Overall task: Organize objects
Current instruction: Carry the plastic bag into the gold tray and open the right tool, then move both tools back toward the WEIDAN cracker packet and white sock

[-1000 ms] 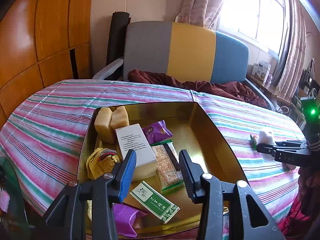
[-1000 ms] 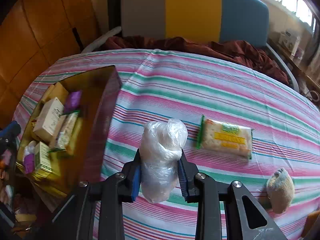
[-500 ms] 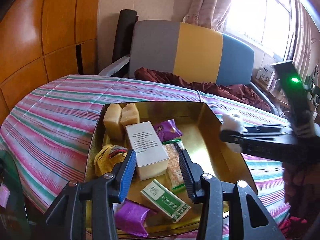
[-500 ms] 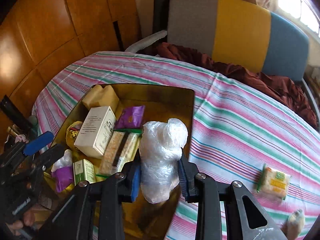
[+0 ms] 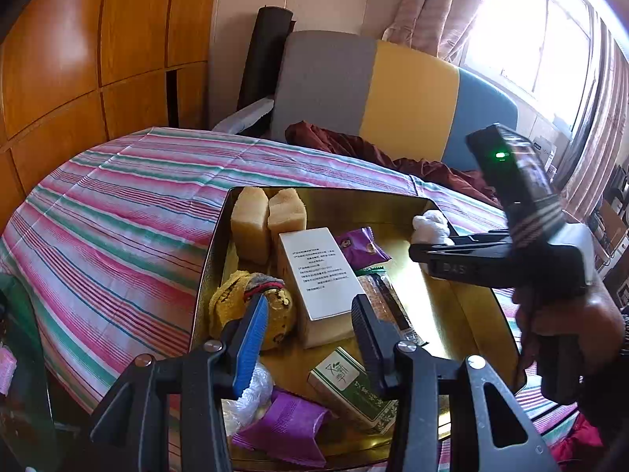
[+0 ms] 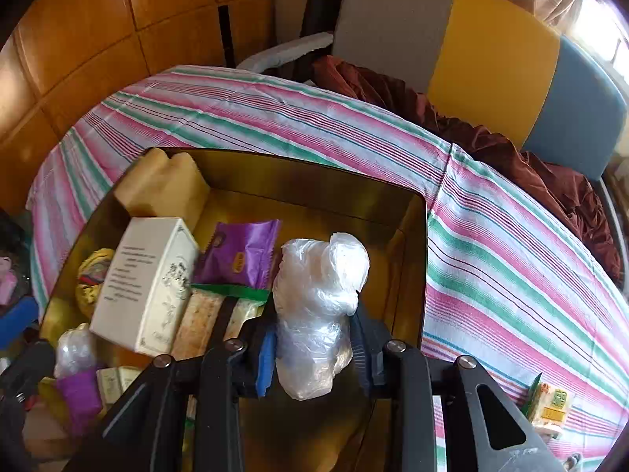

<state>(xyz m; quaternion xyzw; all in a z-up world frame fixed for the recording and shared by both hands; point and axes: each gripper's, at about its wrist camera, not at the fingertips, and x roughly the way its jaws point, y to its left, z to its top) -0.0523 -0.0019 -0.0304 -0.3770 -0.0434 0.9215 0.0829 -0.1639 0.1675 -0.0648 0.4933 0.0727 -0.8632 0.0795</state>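
The right gripper (image 6: 312, 344) hangs over the gold tin (image 6: 412, 275), clenched on a clear plastic-wrapped bundle (image 6: 320, 314) whose wrap bulges out above the pads — the jaws are just starting to ease apart, yet the pads press on the wrap on both sides. The bundle sits above the tin's bare right part, just right of the purple snack packet (image 6: 240, 253) and the long cracker packs (image 6: 204, 314). Inside the tin, toward its left wall, lie a white printed box (image 6: 147, 283), two tan blocks (image 6: 165, 185) in the far left corner, and a yellow patterned pouch (image 6: 92, 275). Outside the tin, well to its right on the striped tablecloth (image 6: 511, 244), lies a green-edged cracker packet (image 6: 548, 399). The left gripper (image 5: 310, 326) hovers at the tin's near edge with its jaws parted and nothing between them; beneath it lie a green tea box (image 5: 350, 387) and another purple packet (image 5: 287, 426).
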